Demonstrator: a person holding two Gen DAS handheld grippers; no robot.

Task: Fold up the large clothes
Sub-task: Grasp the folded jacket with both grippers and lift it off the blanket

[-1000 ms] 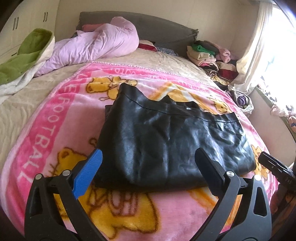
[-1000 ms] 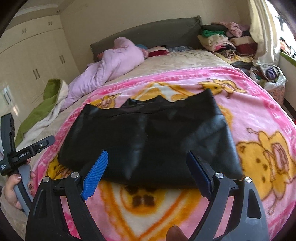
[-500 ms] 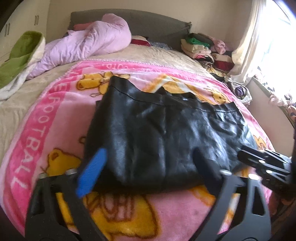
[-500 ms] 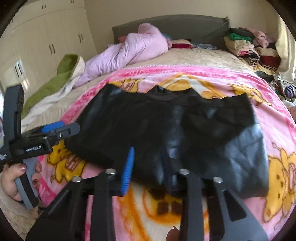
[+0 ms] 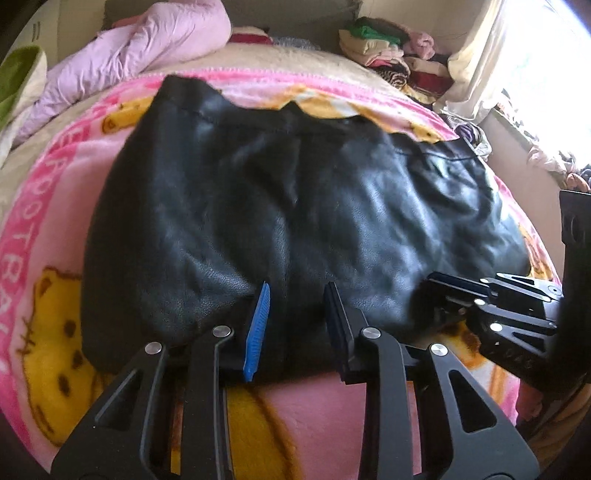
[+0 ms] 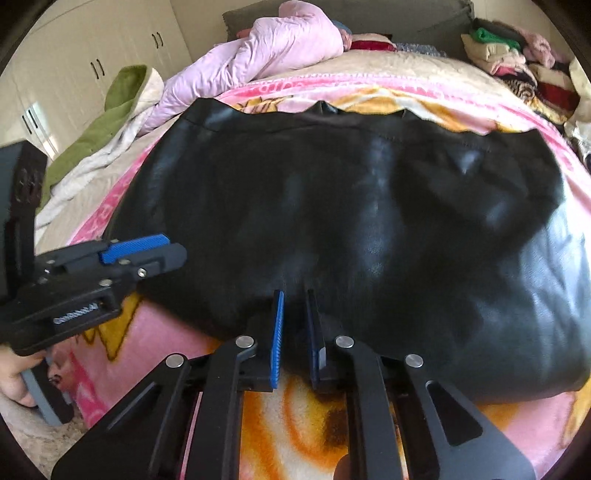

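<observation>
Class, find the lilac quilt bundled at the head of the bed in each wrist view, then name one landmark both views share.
Left wrist view: lilac quilt lies in the top left corner, beyond the black garment.
Right wrist view: lilac quilt lies top centre-left, beside the green blanket.
Shared landmark: stack of folded clothes, top right.

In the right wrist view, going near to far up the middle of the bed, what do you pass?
Right hand-held gripper → black leather garment → pink cartoon blanket → beige bedspread → grey headboard.
</observation>
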